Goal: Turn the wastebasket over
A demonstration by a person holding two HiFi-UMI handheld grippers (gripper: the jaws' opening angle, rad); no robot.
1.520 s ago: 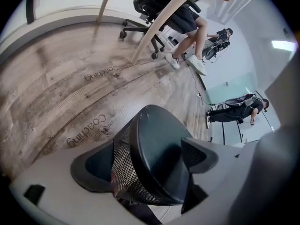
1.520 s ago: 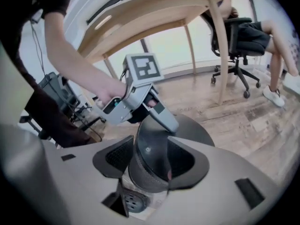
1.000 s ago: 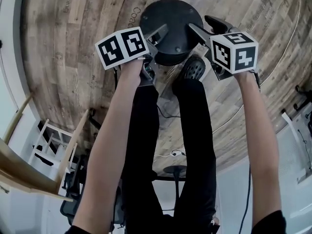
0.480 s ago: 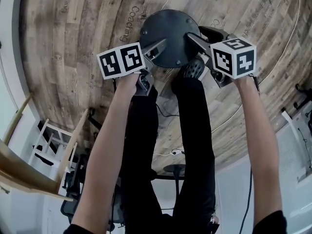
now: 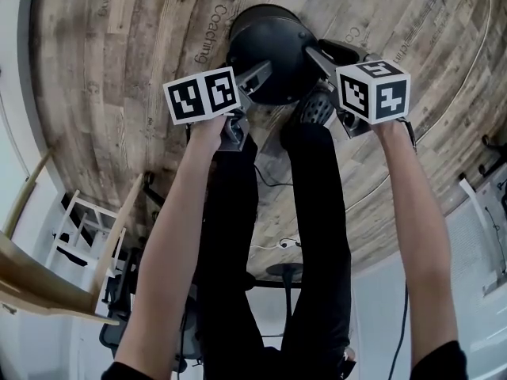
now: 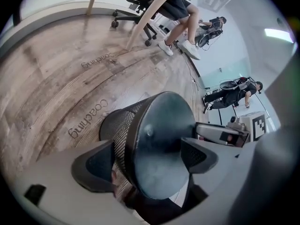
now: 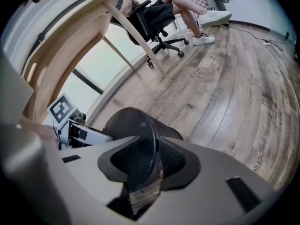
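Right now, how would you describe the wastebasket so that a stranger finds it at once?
Start at the wooden plank floor printed with the word Coaching. Beside that word, just ahead of the person's shoe, stands the wastebasket, tilted. Nothing else is round, black and mesh-walled, with a solid base facing up.

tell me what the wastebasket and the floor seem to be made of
The wastebasket: likely metal, painted matt black; the side is fine mesh, the base a solid disc with a dull sheen. The floor: wood-look planks with grain and knots, lightly glossy; real wood or laminate, can't tell.
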